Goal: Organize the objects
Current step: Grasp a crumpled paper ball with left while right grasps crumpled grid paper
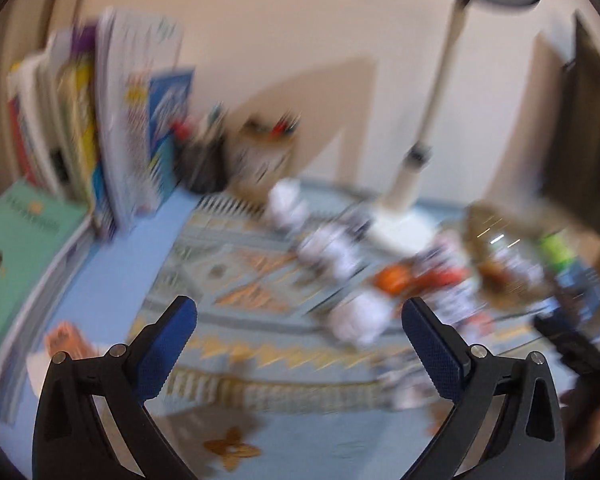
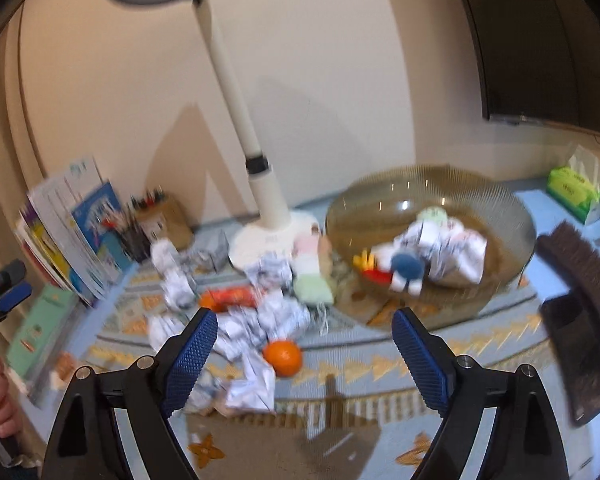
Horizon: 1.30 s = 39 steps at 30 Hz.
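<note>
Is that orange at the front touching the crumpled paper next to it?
Touching. In the right wrist view, the orange sits against the crumpled paper on its left, with no mat showing between them.

both the left hand-held gripper (image 1: pixel 299 312) and the right hand-held gripper (image 2: pixel 304 324) have black angular arms with cut-out slots, round silver screws at the joints, and blue fingers (image 2: pixel 192 354) with knurled, dotted pads.

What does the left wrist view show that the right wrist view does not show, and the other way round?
Only the left wrist view shows the left gripper open and empty. Only the right wrist view shows the right gripper, open and empty, and clearly the orange and toys inside the glass bowl. Both show the white lamp, standing books, crumpled paper and the patterned mat.
</note>
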Each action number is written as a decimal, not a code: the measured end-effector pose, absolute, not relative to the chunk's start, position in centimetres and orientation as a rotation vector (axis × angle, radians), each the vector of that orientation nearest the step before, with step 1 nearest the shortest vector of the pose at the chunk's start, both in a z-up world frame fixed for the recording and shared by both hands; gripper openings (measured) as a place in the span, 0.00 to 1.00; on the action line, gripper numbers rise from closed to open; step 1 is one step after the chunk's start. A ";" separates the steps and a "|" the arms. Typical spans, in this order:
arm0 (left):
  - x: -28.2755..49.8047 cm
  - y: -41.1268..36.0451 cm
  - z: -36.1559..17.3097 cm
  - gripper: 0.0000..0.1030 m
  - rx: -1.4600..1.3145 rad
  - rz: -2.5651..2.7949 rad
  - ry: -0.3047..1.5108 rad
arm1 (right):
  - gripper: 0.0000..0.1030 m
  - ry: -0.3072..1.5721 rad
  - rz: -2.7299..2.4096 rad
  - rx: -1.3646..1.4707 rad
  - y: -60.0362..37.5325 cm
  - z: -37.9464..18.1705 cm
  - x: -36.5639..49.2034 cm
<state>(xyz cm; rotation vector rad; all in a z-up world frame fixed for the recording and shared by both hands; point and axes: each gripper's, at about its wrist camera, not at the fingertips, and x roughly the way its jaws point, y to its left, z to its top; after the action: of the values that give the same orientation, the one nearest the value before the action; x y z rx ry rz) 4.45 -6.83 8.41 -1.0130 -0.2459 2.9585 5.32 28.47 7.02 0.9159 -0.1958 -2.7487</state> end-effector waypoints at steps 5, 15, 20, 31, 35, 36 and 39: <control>3.0 -7.0 3.1 0.99 -1.077 2.960 -0.211 | 0.86 -0.143 -2.779 0.988 27.5 2.9 4.9; 3.4 -5.6 2.9 0.99 -1.115 2.933 -0.108 | 0.86 -0.066 -2.773 1.056 26.5 1.7 4.0; 3.4 -4.8 2.9 0.99 -1.124 2.936 -0.041 | 0.86 -0.035 -2.764 1.056 26.1 1.7 4.3; -2.6 -1.9 2.9 0.99 -1.286 2.688 -0.125 | 0.86 0.084 -2.528 1.179 20.8 0.4 4.1; -3.7 -0.8 1.7 0.83 -1.314 2.635 -0.137 | 0.86 0.117 -2.552 1.227 20.3 -0.3 3.6; -3.7 -0.6 1.2 0.76 -1.336 2.626 -0.139 | 0.86 0.096 -2.551 1.227 20.5 -0.3 3.5; -3.4 -0.4 1.2 0.62 -1.306 2.639 -0.124 | 0.69 0.062 -2.544 1.209 20.9 -0.1 3.2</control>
<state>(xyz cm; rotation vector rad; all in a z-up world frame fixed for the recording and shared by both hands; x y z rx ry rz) -3.40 -0.38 1.19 -1.3056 -0.1242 2.6389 3.25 20.87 -0.08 1.2086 0.0621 -2.5444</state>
